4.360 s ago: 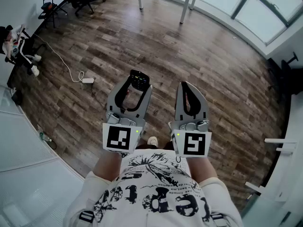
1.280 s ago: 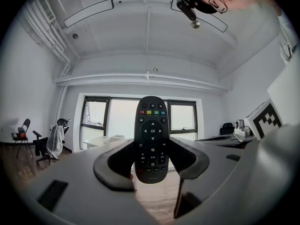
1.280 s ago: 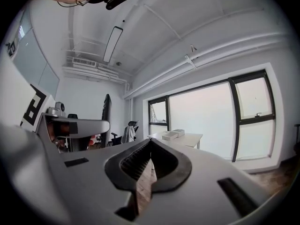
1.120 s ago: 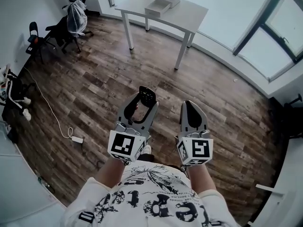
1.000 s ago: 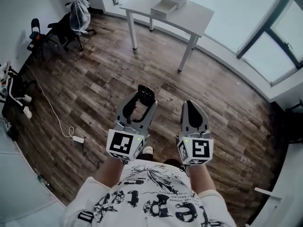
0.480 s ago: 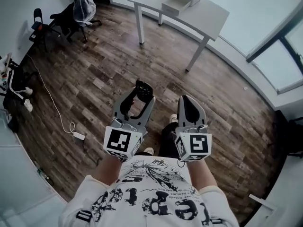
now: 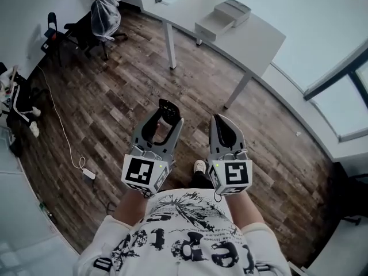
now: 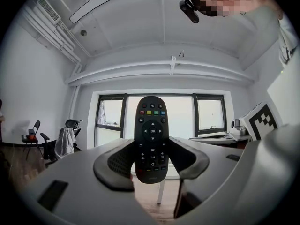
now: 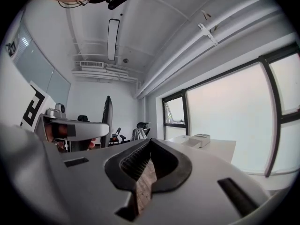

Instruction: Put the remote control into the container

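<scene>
Your left gripper (image 7: 168, 115) clasped the remote control (image 8: 151, 135) upright, well short of the table (image 7: 261, 42); your right gripper (image 7: 222, 119) was clenched, empty. You needed a firm, level carry to the container (image 7: 214, 27) on that table.

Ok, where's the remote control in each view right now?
Head view: remote control at centre, clamped in the left tongs.
Left gripper view: dead centre, upright, buttons facing the camera.
Right gripper view: probably the thin dark edge at left.
Shared landmark: the white table.
</scene>
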Demonstrator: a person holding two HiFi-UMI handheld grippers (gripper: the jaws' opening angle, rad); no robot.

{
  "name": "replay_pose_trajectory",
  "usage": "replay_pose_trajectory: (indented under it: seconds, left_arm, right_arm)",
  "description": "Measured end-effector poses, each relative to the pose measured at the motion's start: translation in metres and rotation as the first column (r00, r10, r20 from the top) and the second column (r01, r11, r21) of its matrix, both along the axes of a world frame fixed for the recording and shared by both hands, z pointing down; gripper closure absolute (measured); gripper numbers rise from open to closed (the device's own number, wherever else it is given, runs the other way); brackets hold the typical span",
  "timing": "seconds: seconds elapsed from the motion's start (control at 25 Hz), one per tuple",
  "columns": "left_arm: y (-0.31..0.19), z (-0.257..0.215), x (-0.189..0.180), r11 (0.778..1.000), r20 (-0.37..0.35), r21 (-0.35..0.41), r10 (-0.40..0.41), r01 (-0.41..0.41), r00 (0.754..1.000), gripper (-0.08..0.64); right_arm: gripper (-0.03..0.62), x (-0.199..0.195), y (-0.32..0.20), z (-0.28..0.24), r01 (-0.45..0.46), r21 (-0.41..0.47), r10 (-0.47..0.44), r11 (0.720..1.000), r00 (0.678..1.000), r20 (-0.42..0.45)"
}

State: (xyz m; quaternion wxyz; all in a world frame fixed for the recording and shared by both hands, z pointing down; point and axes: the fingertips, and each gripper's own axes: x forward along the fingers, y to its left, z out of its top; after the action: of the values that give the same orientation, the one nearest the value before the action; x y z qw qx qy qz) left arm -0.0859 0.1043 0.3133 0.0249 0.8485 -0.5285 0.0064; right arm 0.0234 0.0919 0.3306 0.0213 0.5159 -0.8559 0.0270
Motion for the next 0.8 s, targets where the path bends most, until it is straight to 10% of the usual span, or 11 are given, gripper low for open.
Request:
replay_pose_trajectory:
  seconds: [0.8]
  left_arm:
    - [-0.211, 0.003, 0.019, 0.998, 0.01, -0.043, -0.053, 0.053, 0.999, 0.327]
  right_arm:
    - [0.588, 0.039, -0.214, 0.0, 0.003, -0.04, -0.001, 0.999, 0.999, 0.05]
